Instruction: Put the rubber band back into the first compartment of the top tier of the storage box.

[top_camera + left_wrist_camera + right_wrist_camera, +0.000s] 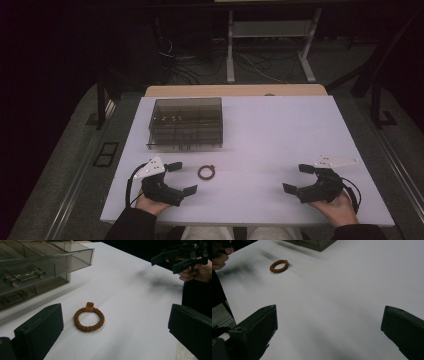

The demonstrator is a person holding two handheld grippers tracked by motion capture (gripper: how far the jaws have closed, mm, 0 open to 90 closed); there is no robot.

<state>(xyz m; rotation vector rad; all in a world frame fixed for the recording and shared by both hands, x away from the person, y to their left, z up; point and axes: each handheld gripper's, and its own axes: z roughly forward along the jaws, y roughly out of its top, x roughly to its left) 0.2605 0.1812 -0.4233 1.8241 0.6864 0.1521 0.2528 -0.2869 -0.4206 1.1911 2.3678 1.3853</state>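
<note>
A brown braided ring [206,172] lies flat on the white table [260,135], a little in front of a smoky clear compartment box [186,123]. My left gripper [182,178] rests near the table's front left, jaws wide open, with the ring just to its right. In the left gripper view the ring [89,319] lies ahead between the two open jaws, untouched, and the box [37,270] is at upper left. My right gripper [298,178] is open at the front right, nothing in it. In the right gripper view the ring [278,266] lies far off at upper left.
The box holds small metal parts [23,277] in its compartments. A wooden strip [235,90] edges the table's far side. Desk legs and cables [235,60] stand on the dark floor beyond. The other gripper [182,257] shows in the left gripper view at upper right.
</note>
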